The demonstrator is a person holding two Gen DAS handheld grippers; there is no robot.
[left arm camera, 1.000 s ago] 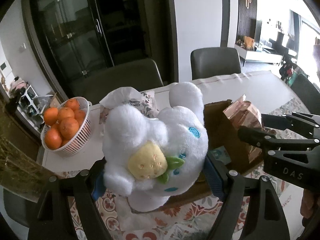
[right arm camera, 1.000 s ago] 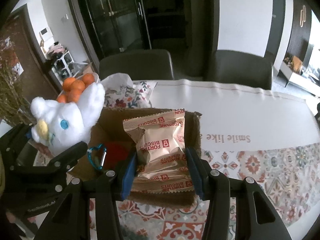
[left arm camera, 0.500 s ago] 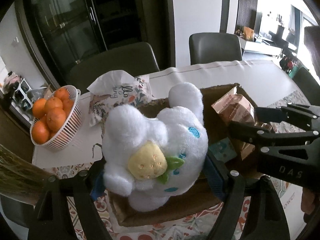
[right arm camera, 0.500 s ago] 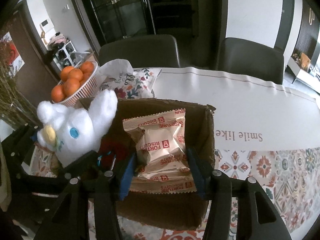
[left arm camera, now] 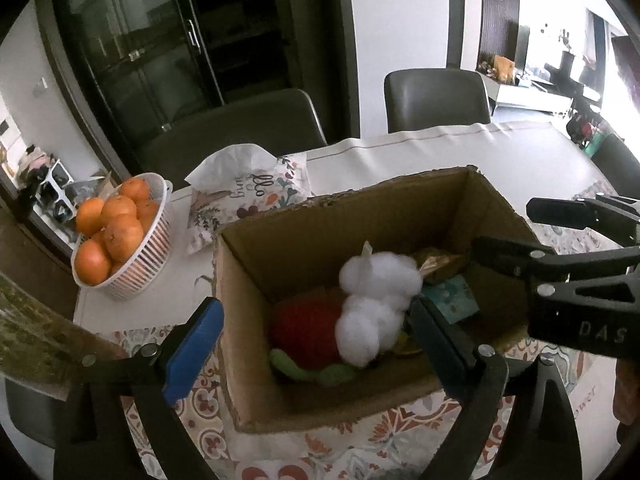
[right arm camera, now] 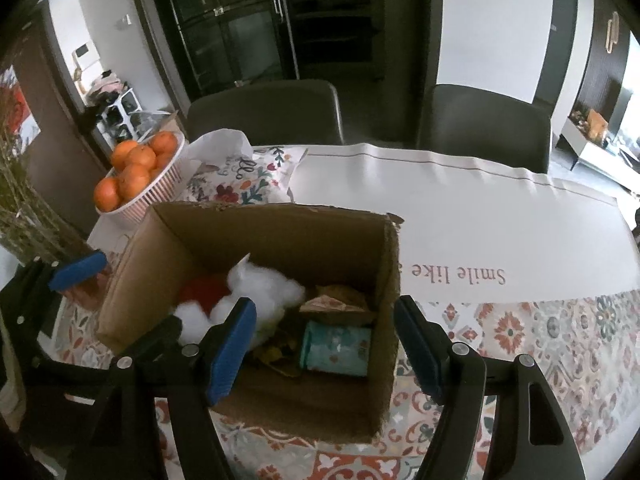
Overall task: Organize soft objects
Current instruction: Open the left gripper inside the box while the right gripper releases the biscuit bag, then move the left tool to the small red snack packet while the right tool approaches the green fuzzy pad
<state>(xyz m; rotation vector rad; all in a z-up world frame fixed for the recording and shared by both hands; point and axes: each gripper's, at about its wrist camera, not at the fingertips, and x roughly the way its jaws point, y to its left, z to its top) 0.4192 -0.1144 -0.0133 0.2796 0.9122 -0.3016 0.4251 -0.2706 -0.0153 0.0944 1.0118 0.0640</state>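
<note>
An open cardboard box point(left arm camera: 248, 292) point(right arm camera: 132, 276) stands on the patterned cloth. In it lie a white plush toy point(left arm camera: 376, 304) point(right arm camera: 264, 292), a red plush point(left arm camera: 308, 332) point(right arm camera: 202, 290), a brown biscuit packet point(left arm camera: 438, 264) point(right arm camera: 340, 304) and a teal packet point(left arm camera: 452, 300) point(right arm camera: 336, 348). My left gripper point(left arm camera: 316, 344) hovers over the box's near left part, its jaws opening, with the white plush lying loose below and no pad pressing on it. My right gripper point(right arm camera: 324, 350) hovers over the near right part, jaws also opening, with nothing gripped.
A white basket of oranges point(left arm camera: 120, 240) point(right arm camera: 136, 176) and a floral tissue pack point(left arm camera: 256, 196) point(right arm camera: 244, 180) sit behind the box on the left. Two dark chairs point(right arm camera: 272, 112) stand at the table's far edge. A white cloth with lettering point(right arm camera: 460, 216) covers the right side.
The left gripper let go of the white plush and the right gripper let go of the biscuit packet; both things now lie inside the box. Both pairs of jaws have spread wider.
</note>
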